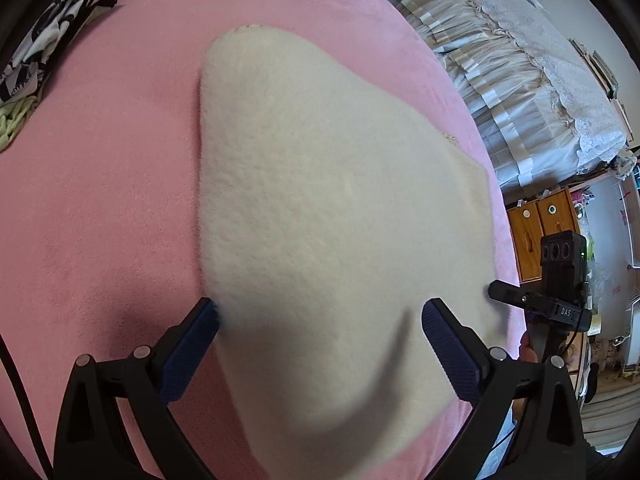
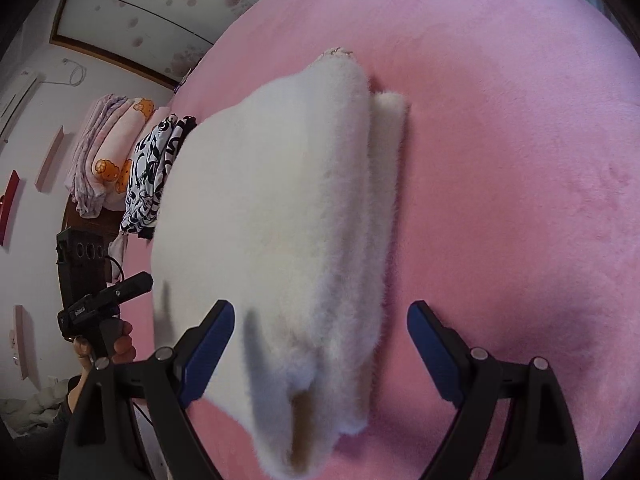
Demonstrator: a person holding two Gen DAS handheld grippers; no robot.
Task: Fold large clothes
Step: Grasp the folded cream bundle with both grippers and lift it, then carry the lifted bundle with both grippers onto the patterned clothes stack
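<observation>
Both cameras sat just behind their tongs and looked steeply down, from close range, onto the pink bed (image 1: 100, 200). The left wrist view faced along the cream fleece garment (image 1: 320, 200), with the right tongs (image 1: 496, 292) at its right edge. The right wrist view took in the same garment (image 2: 272, 220) and bed (image 2: 520, 200), the left tongs (image 2: 144, 278) at its left edge.

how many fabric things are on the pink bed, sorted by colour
cream fluffy garment: 1
black and white patterned cloth: 1
light green knit: 1
total: 3, all lying on the pink bed cover
</observation>
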